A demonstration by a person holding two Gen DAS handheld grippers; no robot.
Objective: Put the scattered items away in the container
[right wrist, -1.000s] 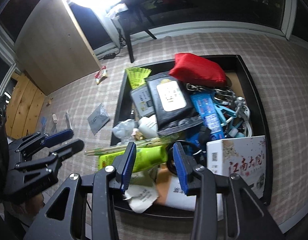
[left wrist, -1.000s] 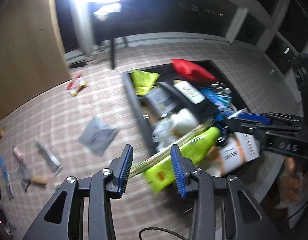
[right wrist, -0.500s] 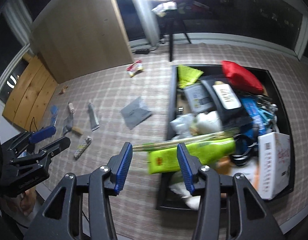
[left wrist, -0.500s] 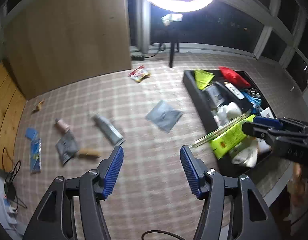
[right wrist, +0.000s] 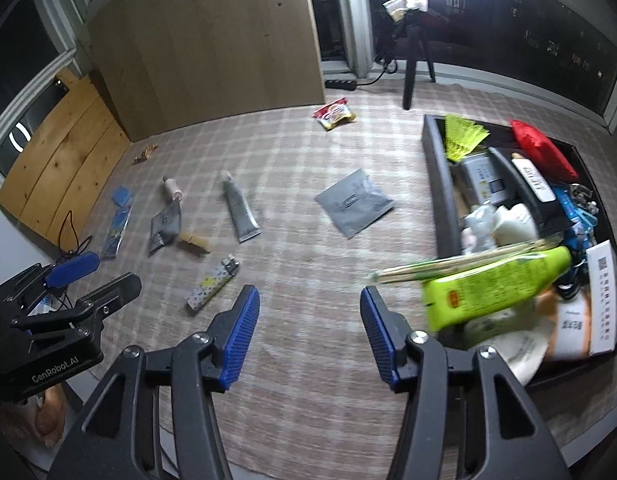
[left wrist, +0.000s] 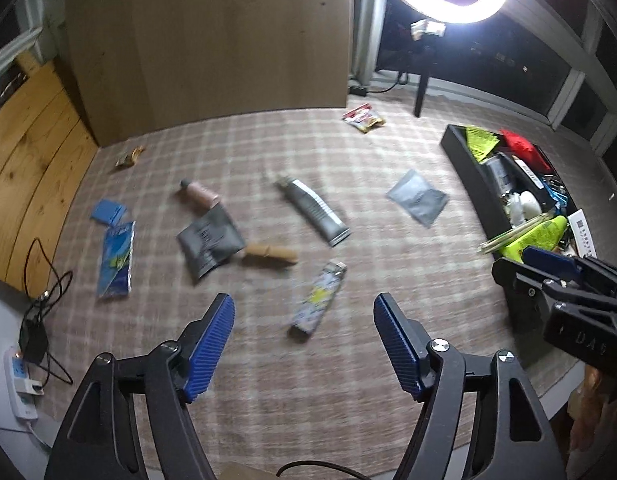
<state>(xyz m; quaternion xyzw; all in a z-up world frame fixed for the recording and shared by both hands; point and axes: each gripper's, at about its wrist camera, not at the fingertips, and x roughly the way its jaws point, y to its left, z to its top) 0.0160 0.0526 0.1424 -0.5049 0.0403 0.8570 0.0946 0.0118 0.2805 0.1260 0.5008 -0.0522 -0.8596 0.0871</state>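
A black container (right wrist: 440, 184) at the right is piled with items, a green tube (right wrist: 496, 288) and chopsticks (right wrist: 460, 260) hanging over its near edge; it also shows in the left wrist view (left wrist: 468, 172). Scattered on the checked cloth are a patterned lighter (left wrist: 318, 300), a grey tube (left wrist: 314, 210), a dark pouch (left wrist: 208, 240), a brown roll (left wrist: 270, 254), a pink bottle (left wrist: 200, 194), a grey sachet (left wrist: 418, 198) and a blue packet (left wrist: 116, 260). My left gripper (left wrist: 302, 344) is open and empty above the lighter. My right gripper (right wrist: 308, 336) is open and empty, left of the container.
A red snack packet (left wrist: 364, 118) lies far back by a tripod leg (left wrist: 422, 88). A small blue card (left wrist: 108, 212) and a wrapper (left wrist: 128, 158) lie at the left. A wooden panel (left wrist: 212, 40) stands behind. A power strip with cables (left wrist: 24, 376) sits at the left edge.
Both grippers have swung left, away from the container and out over the scattered items, and both have opened wider. The green tube and chopsticks stay on the container's edge.
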